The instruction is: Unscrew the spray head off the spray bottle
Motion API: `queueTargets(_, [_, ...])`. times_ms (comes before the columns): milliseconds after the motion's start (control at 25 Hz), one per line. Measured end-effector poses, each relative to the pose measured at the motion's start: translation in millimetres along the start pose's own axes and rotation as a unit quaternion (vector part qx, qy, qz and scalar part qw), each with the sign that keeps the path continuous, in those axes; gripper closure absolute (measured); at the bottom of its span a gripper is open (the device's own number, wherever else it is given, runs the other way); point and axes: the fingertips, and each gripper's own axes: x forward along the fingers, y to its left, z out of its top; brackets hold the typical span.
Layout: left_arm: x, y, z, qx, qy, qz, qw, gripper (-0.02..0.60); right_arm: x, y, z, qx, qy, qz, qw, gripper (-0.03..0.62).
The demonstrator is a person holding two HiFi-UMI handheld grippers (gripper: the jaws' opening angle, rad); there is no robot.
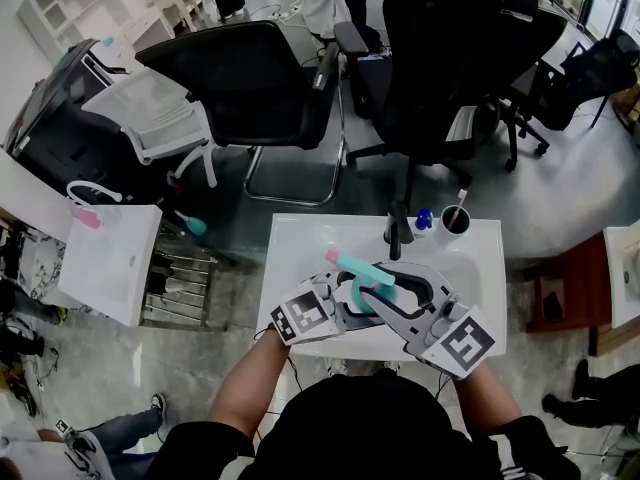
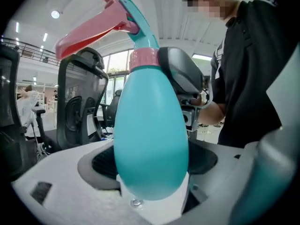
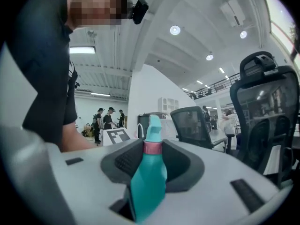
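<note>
So which step was that, was the head off yet? — rob

Nope. The spray head [image 2: 126, 20] was still on the spray bottle [image 2: 150, 135], pink collar [image 3: 153, 146] snug on the neck with no gap I could see. I'd call it the very start of the unscrewing: both grips on, nothing loosened as far as I could judge. My left gripper [image 1: 340, 306] had its jaws spread wide and clamped round the fat teal belly. My right gripper [image 1: 392, 286] was set much narrower, its dark pads [image 3: 185, 165] either side of the collar and, as best I could tell, pressing on it. The bottle was up in the air over the white table [image 1: 290, 268], tilted, head pointing away from me. — me

What did the next move need? — rob

I reckoned a twist of the right wrist about the neck while the left held the belly dead, then re-grip and repeat. The belly looked smooth and round, so it might've spun in the jaws without enough squeeze. The pink trigger [image 2: 84, 36] stuck out sideways and could've knocked the right jaw on the way round. — me

Anything in the way? — rob

Not really. A dark cup [image 1: 455, 220] with a stick in it, a small blue-topped thing [image 1: 424, 218] and a black upright thing [image 1: 398, 236] I couldn't identify stood at the table's far edge, apart from the bottle. Office chairs [image 1: 250, 78] sat beyond. — me
</note>
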Motion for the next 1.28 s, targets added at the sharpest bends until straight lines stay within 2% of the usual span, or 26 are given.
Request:
queueTargets(360, [-8, -37, 1, 0.025, -0.02, -0.1, 0.9945, 0.173, -10, 21, 7, 0.023, -0.011, 0.099, 0.995, 0.457])
queueTargets(440, [-8, -37, 3, 0.026, -0.019, -0.101, 0.9944, 0.173, -10, 22, 6, 0.024, -0.011, 0.107, 0.994, 0.457])
queueTargets(560, [-5, -21, 3, 0.008, -0.01, -0.061, 0.9981, 0.173, -7, 13, 2, 0.014, -0.011, 0.085, 0.996, 0.454])
queueTargets(680, [-3, 6, 0, -0.016, -0.001, 0.016, 0.9998, 0.173, -4, -3, -1, -0.013, -0.015, 0.013, 1.0, 0.451])
queueTargets(800, [-4, 36, -10, -0.027, 0.029, 0.108, 0.9933, 0.173, -4, -20, -5, -0.008, -0.018, -0.058, 0.998, 0.439])
queueTargets(880, [-4, 47, -16, -0.031, 0.043, 0.149, 0.9875, 0.173, -4, -27, -11, 0.003, -0.014, -0.094, 0.995, 0.439])
queueTargets(1080, [-6, 64, -23, -0.037, 0.06, 0.211, 0.9749, 0.173, -1, -38, -19, 0.002, -0.005, -0.139, 0.99, 0.438])
queueTargets(1280, [4, 57, -26, -0.026, 0.068, 0.208, 0.9753, 0.173, 3, -41, -21, -0.018, 0.008, -0.154, 0.988, 0.437])
